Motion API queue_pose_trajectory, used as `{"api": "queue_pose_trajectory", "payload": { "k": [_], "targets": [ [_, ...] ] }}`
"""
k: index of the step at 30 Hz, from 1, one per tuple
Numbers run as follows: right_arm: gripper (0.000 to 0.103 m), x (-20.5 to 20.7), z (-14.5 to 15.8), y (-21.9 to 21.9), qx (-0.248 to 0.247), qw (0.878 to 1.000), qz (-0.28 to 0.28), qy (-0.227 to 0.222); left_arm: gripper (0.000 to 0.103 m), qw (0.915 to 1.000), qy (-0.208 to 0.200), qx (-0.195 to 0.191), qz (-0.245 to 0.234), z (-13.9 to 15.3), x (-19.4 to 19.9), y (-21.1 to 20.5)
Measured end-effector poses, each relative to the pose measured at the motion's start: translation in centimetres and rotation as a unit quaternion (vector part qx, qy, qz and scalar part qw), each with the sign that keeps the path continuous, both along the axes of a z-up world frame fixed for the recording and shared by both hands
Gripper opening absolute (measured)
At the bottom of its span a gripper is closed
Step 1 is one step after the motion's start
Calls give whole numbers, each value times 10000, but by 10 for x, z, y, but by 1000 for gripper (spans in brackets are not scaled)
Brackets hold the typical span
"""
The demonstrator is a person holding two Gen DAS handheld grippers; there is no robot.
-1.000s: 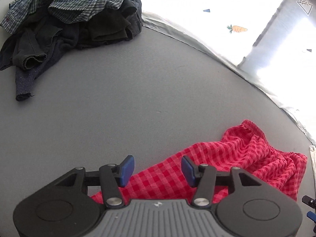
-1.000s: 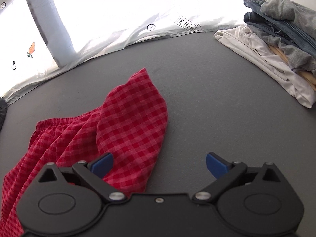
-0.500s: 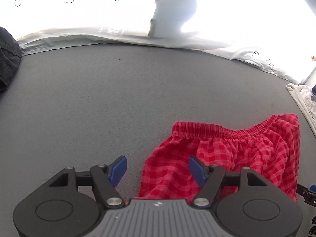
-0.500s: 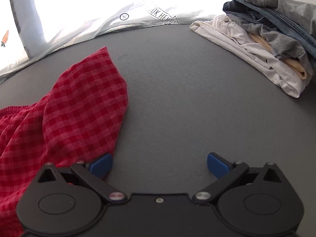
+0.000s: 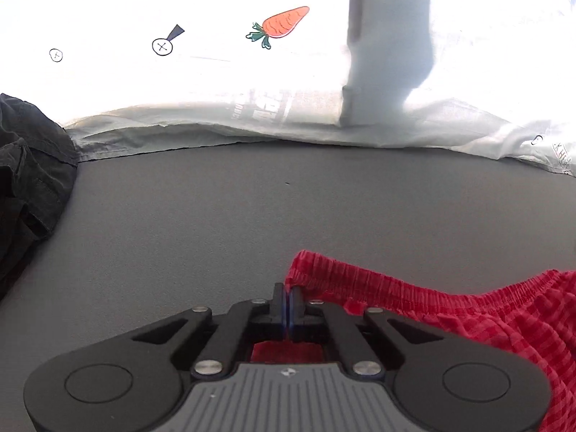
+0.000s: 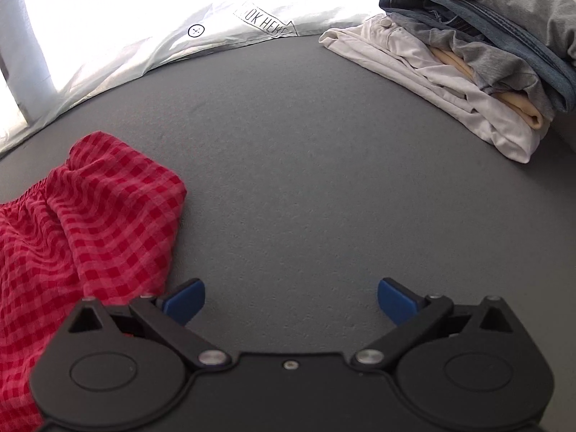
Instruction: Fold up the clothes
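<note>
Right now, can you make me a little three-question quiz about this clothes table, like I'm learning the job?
1. True or false: the left tongs are shut on the red checked shorts.
2. What lies between the open right tongs? A) a sock B) bare grey table C) jeans
3. Fill in: the stack of folded clothes sits at the table's far ____ side in the right view.

Key: 1 true; 2 B; 3 right.
</note>
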State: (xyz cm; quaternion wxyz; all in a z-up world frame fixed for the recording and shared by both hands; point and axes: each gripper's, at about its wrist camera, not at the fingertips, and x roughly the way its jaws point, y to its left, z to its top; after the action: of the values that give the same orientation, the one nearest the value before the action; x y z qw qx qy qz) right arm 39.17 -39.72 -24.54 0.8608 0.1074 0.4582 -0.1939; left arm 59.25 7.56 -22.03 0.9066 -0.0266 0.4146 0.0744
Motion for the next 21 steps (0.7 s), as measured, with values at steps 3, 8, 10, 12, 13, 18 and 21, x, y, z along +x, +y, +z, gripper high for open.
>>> {"api": "queue_pose_trajectory", "payload": {
  "k": [3, 8, 10, 12, 13, 18, 21],
  "targets": [
    [103, -2, 2, 7, -72, 9999, 145, -2, 12, 9984, 95, -193, 522, 11, 26, 48],
    [103, -2, 8, 19, 180, 9984, 508, -140, 45, 9973, -263, -264, 638, 38, -17, 80],
    [103, -3, 11, 23, 355, 9972, 617, -213, 57, 9974, -179, -323, 617, 39, -51, 81],
    [103, -5, 13, 27, 602, 9956, 659, -294, 65, 9970, 50, -405, 653, 33, -90, 81],
    [103, -7, 13, 29, 676, 9950, 663, -305, 66, 9967, 193, -414, 677, 28, -111, 80],
    [103, -20, 17, 36, 844, 9927, 795, -344, 74, 9871, 675, -546, 1347, 6, -220, 91],
    [103, -29, 18, 41, 900, 9906, 960, -362, 74, 9814, 820, -824, 1527, -6, -259, 93]
  ]
}}
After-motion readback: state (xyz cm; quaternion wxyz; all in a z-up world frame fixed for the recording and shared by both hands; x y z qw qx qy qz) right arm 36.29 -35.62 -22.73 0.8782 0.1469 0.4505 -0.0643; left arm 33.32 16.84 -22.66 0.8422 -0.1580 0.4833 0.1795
